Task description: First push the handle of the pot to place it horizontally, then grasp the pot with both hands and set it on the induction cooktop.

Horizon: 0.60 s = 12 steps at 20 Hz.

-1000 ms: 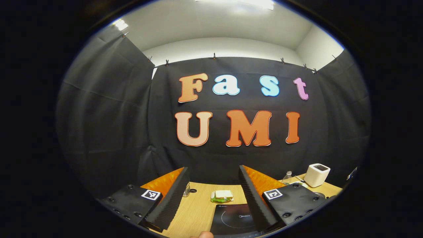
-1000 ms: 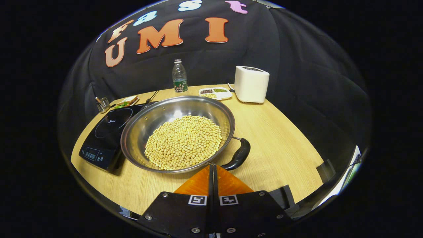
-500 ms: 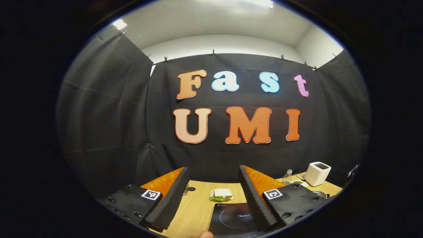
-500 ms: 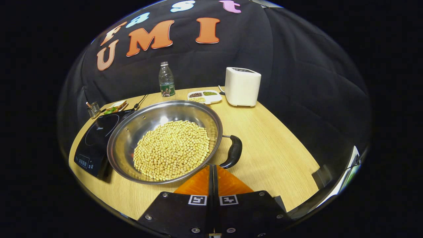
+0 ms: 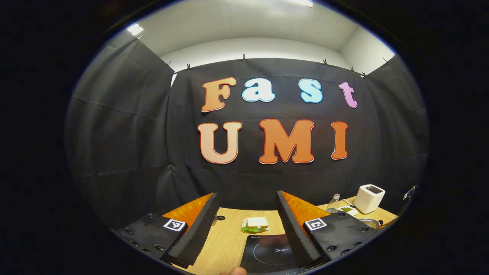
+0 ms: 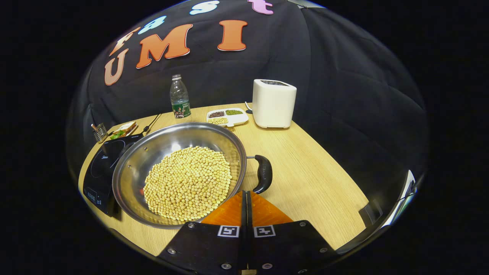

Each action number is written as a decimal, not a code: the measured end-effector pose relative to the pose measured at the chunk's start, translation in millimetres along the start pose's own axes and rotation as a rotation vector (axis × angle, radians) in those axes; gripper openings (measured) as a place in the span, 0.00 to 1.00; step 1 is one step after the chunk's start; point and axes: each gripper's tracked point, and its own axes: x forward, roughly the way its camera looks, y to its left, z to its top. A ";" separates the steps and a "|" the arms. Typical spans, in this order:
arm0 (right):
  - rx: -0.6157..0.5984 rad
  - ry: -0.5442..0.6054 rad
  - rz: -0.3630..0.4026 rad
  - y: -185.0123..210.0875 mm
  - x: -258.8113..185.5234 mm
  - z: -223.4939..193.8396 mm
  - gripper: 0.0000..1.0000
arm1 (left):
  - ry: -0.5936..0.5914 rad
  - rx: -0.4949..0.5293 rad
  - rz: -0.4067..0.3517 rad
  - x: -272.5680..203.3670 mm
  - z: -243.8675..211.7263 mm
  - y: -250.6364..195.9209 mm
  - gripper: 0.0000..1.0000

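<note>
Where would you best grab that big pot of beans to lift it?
Probably by the black handle sticking out on the right of the pot, coming from the side. A second handle should sit opposite, near the cooktop, but it is hidden. The rim is thin and slick.

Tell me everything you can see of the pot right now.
The pot is a wide, shallow, shiny metal pan, upright on the wooden table, filled with a mound of pale yellow beans. A black loop handle on thin metal struts sticks out from its right side. Its left edge sits by the black induction cooktop, not centred on it. The right gripper, fingers together, points at the rim near the handle; contact is unclear.
</note>
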 end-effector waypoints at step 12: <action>-0.012 -0.012 -0.014 -5.4 32.5 21.4 0.00 | 0.024 -0.001 -0.009 22.5 -13.7 -13.2 0.98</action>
